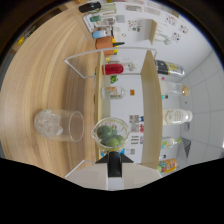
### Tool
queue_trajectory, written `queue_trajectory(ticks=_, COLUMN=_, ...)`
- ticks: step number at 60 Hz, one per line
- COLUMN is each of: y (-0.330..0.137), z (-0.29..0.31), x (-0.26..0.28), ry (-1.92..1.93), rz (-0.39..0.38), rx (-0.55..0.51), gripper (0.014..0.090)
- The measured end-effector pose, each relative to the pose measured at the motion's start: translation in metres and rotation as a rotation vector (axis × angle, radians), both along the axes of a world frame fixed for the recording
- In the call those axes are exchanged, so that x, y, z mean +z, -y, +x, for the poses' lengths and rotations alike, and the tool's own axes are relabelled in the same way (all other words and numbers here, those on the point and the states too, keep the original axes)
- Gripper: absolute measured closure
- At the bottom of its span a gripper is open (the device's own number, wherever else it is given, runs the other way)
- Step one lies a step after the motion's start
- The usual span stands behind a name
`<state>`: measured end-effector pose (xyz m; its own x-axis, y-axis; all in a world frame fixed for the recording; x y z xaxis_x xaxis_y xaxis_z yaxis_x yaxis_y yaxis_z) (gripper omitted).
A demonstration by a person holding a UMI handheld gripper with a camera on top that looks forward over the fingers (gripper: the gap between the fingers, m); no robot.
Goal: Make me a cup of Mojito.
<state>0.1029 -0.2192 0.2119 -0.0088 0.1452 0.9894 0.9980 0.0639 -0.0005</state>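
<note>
Just ahead of the claw (114,167), whose state I cannot tell, a lime bowl (111,133) sits beside a glass (59,125).

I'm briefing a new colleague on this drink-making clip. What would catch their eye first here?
First, the small clear bowl of green limes, just ahead of the gripper. Beside it on the wooden table sits a clear glass with ice. On the other side of the bowl, a wooden shelf carries bottles and a red-labelled can.
</note>
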Motion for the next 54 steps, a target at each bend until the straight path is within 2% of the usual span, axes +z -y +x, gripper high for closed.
queue_trajectory(ticks=15, y=-0.013, z=-0.007, x=-0.007, ry=0.222, rz=0.017, rx=0.118, gripper=0.0885)
queue_trajectory(ticks=27, y=-0.013, z=-0.010, x=0.005, ry=0.144, rz=0.023, rx=0.112, gripper=0.0883)
queue_trajectory(ticks=36, y=-0.010, z=-0.003, x=0.050, ry=-0.151, rz=0.067, rx=0.018, gripper=0.0884)
queue_trajectory(ticks=43, y=0.001, z=0.015, x=0.090, ry=-0.540, rz=0.095, rx=-0.104, gripper=0.0883)
queue_trajectory(ticks=49, y=0.020, z=0.040, x=0.104, ry=-0.879, rz=0.070, rx=-0.201, gripper=0.0883)
queue_trajectory(ticks=54, y=0.026, z=0.062, x=0.091, ry=-1.104, rz=0.016, rx=-0.275, gripper=0.0882)
